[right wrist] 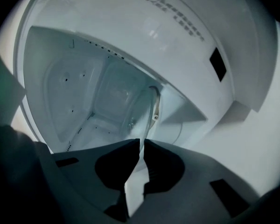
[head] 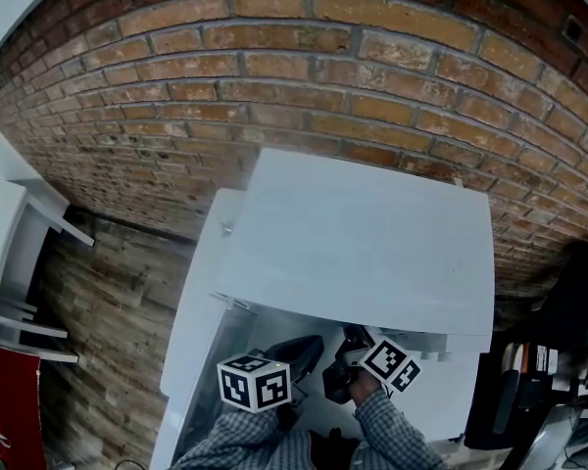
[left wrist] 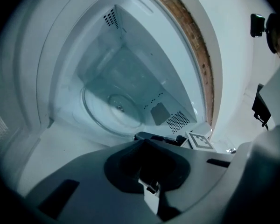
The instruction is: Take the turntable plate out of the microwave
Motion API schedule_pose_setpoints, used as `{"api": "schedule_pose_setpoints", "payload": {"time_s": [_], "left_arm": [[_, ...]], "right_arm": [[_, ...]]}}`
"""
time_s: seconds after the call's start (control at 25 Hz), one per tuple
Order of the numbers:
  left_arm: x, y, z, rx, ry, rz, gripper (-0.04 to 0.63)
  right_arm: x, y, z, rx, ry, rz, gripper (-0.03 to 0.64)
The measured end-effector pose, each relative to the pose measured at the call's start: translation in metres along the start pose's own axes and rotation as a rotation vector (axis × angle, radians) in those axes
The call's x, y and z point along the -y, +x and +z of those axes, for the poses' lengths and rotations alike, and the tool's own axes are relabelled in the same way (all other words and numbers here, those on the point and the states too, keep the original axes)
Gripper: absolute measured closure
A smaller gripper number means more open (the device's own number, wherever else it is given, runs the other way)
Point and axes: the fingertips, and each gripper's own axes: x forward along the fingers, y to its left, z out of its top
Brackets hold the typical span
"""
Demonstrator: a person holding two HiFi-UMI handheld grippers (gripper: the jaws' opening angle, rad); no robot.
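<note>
Print (right wrist: 163,13): several dark lines on the microwave's (right wrist: 252,50) white front frame, top of the right gripper view; upside down and too blurred to read, possibly a warning notice.
Marker cubes: left cube (head: 255,383) and right cube (head: 392,362), lower centre of the head view, bear black-and-white square codes, no letters.
Brand, numbers: none legible.

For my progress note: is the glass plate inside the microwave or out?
Inside. The left gripper view shows the plate down in the microwave, between its walls.

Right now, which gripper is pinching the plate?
The right gripper: its jaws are closed on the rim of the plate. The left gripper is shut on nothing, short of the plate.
</note>
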Motion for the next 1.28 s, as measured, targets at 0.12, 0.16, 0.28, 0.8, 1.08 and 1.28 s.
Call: {"api": "schedule_pose_setpoints", "payload": {"time_s": [0.12, 0.16, 0.28, 0.8, 1.08, 1.28], "left_arm": [[-0.003, 0.011, -0.004, -0.014, -0.108, -0.046, 0.586], [-0.003, 0.016, -0.006, -0.021, -0.150, -0.066, 0.586], [-0.003, 0.026, -0.010, -0.030, -0.260, -0.132, 0.584], [-0.038, 0.036, 0.021, 0.235, -0.548, -0.174, 0.483], [-0.043, 0.034, 0.020, 0.301, -0.686, -0.196, 0.483], [-0.052, 0.034, 0.037, 0.379, -0.699, -0.210, 0.482]], "right_arm": [[0.000, 0.000, 0.000, 0.012, 0.044, 0.023, 0.581], [-0.001, 0.000, 0.000, 0.014, 0.054, 0.031, 0.583], [-0.004, -0.003, 0.002, 0.021, 0.074, 0.060, 0.586], [-0.019, -0.008, 0.006, 0.012, 0.112, 0.122, 0.591], [-0.025, -0.010, 0.010, 0.022, 0.138, 0.150, 0.592], [-0.027, -0.011, 0.011, 0.022, 0.145, 0.158, 0.592]]}}
